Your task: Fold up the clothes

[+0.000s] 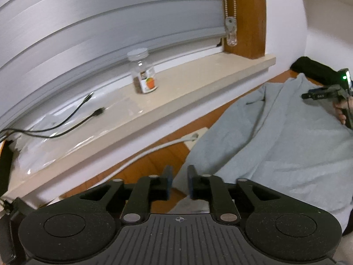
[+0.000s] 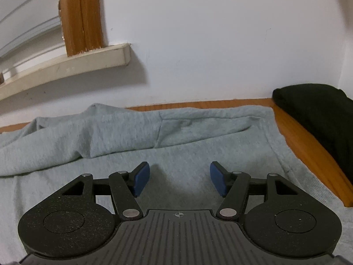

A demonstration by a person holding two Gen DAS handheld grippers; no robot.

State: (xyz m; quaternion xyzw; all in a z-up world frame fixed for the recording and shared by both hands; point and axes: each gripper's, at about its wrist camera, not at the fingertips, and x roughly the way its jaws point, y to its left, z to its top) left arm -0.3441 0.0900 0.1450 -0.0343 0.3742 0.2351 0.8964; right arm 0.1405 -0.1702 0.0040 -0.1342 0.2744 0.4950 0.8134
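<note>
A light grey sweatshirt [image 1: 275,143] lies spread and rumpled on a wooden surface [image 1: 152,165]. My left gripper [image 1: 179,182] sits at its left edge, the blue pads drawn close with a fold of grey fabric between them. In the right wrist view the same sweatshirt [image 2: 176,132] fills the foreground, with a bunched sleeve across the back. My right gripper [image 2: 179,178] hovers just over the flat cloth, pads wide apart and nothing between them. In the left wrist view the right gripper [image 1: 326,92] shows at the far right, held by a hand [image 1: 342,112].
A black folded garment [image 2: 320,114] lies at the right rear corner against the white wall. A pale window sill [image 1: 154,106] carries a clear jar [image 1: 143,75] and black cables [image 1: 66,121]. A white cable [image 1: 154,152] runs along the wood below the sill.
</note>
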